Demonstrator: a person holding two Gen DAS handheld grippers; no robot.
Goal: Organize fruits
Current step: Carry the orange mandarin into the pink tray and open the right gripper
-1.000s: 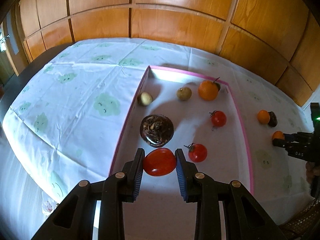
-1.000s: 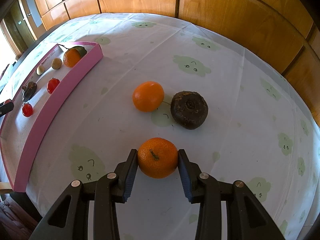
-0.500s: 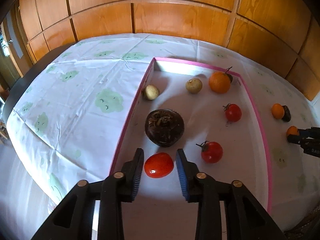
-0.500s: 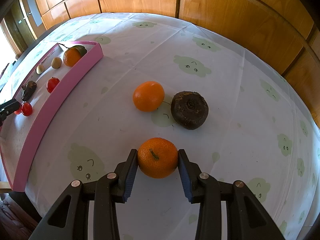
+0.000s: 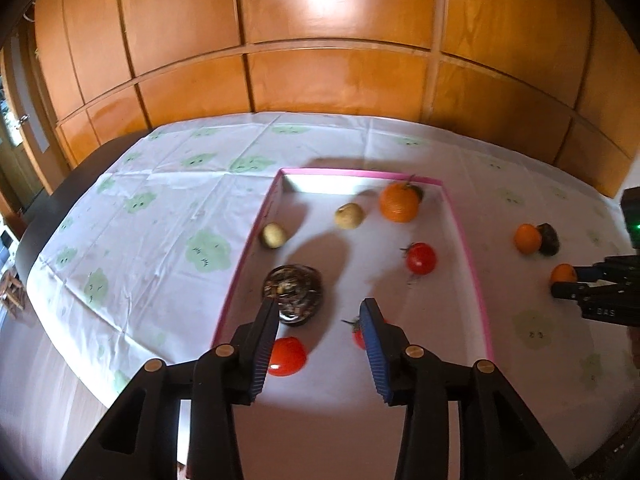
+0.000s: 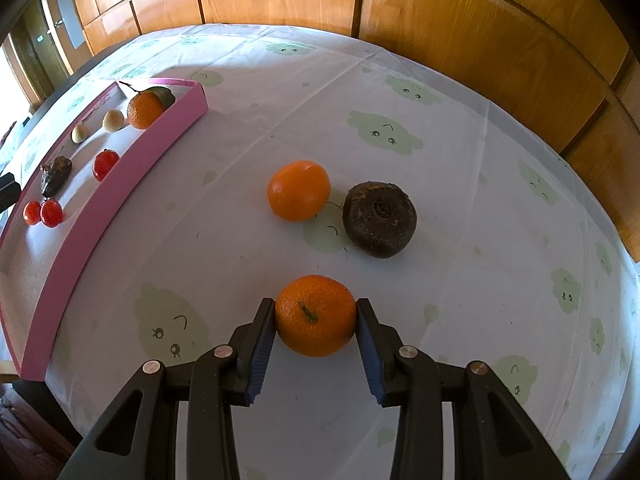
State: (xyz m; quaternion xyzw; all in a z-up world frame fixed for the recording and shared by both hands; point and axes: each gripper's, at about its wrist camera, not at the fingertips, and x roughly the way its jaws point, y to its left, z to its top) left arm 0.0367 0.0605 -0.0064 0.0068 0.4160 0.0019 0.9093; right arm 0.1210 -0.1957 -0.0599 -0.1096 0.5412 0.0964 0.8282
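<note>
A pink-rimmed tray (image 5: pixel 464 236) holds a red tomato (image 5: pixel 286 356), a dark brown fruit (image 5: pixel 294 292), two more tomatoes (image 5: pixel 421 258), two small pale fruits (image 5: pixel 349 215) and an orange (image 5: pixel 399 202). My left gripper (image 5: pixel 318 320) is open and empty above the tray, with the red tomato lying under its left finger. My right gripper (image 6: pixel 316 320) is shut on an orange (image 6: pixel 316 320) that rests on the tablecloth. Another orange (image 6: pixel 299 191) and a dark brown fruit (image 6: pixel 380 225) lie just beyond it.
The table has a white cloth with green cloud prints (image 6: pixel 384 130). The tray's pink side wall (image 6: pixel 100 208) stands left of my right gripper. Wooden wall panels (image 5: pixel 320 80) close the far side. The table's near edge drops off at the lower left (image 6: pixel 36 396).
My left gripper let go of the red tomato, opened wider and lifted back; the tomato now lies in the tray. My right gripper stays shut on the orange.
</note>
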